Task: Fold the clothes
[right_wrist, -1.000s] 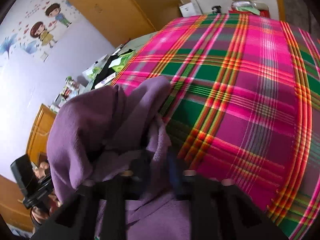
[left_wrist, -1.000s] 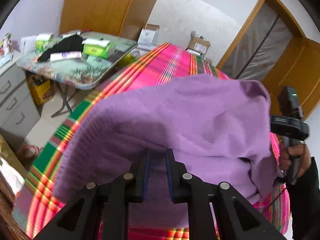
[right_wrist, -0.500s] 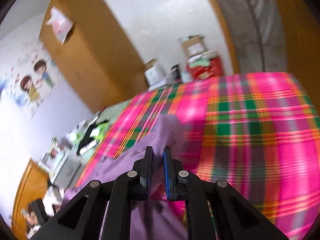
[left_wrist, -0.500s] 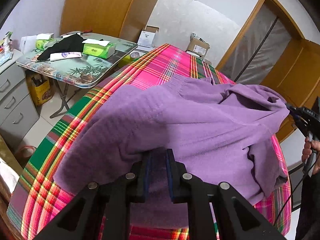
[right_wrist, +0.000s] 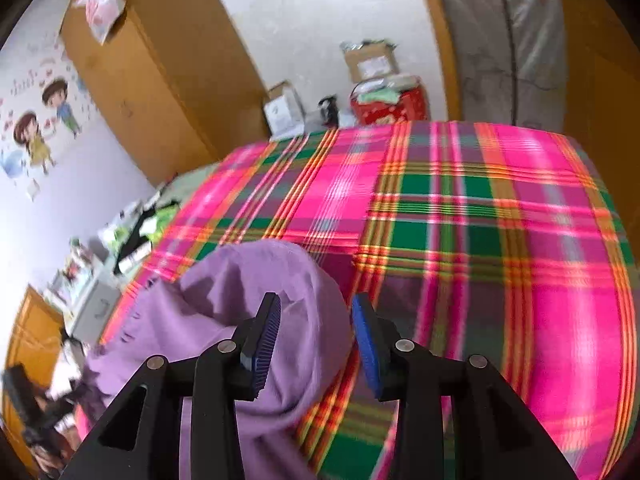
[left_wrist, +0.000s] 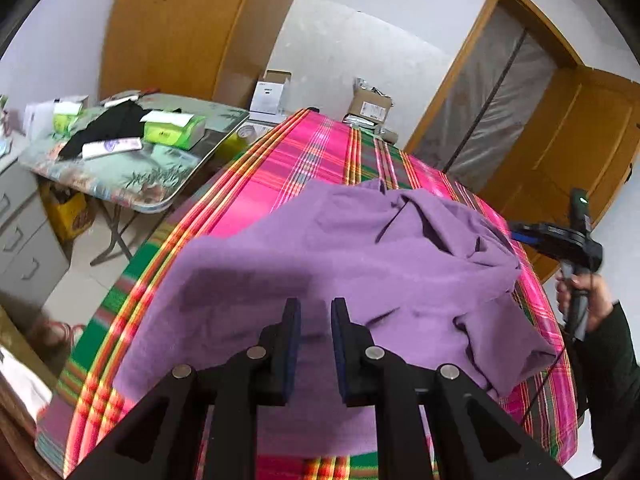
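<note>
Left wrist view: left gripper (left_wrist: 316, 316) parted, empty, over near edge of rumpled purple knit garment (left_wrist: 360, 264) on pink-green plaid bedcover (left_wrist: 304, 160); cloth stretches left-right, bunched rightward.
Right wrist view: right gripper (right_wrist: 316, 320) spread wide, garment fold (right_wrist: 256, 292) between fingers, ungripped, likely nearer.

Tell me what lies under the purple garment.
The purple knit garment lies crumpled on a pink-and-green plaid cloth, which shows all around it. Whatever the cloth covers, and anything tucked inside the garment's folds, is hidden. Both grippers are open above it.
</note>
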A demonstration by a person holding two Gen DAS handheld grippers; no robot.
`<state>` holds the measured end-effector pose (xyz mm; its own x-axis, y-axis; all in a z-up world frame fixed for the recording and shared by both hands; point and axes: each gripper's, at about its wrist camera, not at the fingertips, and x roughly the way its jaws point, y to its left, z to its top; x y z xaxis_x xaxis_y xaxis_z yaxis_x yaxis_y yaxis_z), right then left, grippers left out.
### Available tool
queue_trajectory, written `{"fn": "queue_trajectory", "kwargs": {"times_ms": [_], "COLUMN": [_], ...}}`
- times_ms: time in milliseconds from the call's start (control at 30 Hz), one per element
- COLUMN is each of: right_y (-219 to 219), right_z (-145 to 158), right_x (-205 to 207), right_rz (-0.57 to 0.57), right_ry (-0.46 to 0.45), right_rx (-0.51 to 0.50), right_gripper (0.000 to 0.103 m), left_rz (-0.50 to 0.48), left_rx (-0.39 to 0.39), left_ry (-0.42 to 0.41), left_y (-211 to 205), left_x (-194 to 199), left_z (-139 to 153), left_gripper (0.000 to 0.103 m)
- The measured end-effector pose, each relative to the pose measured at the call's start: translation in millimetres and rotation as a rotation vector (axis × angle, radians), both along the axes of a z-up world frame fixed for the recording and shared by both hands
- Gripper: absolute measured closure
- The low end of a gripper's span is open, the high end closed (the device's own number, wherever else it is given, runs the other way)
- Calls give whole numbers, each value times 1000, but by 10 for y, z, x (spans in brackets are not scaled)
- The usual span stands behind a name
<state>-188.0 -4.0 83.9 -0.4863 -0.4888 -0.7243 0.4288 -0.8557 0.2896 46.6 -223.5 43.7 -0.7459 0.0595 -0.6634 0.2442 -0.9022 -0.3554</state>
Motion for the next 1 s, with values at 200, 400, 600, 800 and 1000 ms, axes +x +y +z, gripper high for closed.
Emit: {"fn": "queue_trajectory", "kwargs": {"times_ms": [200,400,600,800,1000], "right_y": [-584,-1010,-1184,-994,-61], "right_z": [-132,-328,-548,-438,41], "right_x": [-326,-497,-574,-498,-357], "right_rz": [162,290,383,314,-15], "right_ry": [36,58,-6,26,98], "right_rx": [161,293,336,295,123], "right_gripper": [64,64,65,97,97], "left_rz": [-6,-31,-34,-27,-23], "left_rx": [0,-21,-13,-4,-9], "left_ry": [-52,-81,-96,-93,-83], "left_y": [23,123,130,113,110], "left_x": [-202,-305,-354,-355,-338], "left_z": [-138,-224,-288,-330,-345], "left_gripper": [88,88,88,88,88]}}
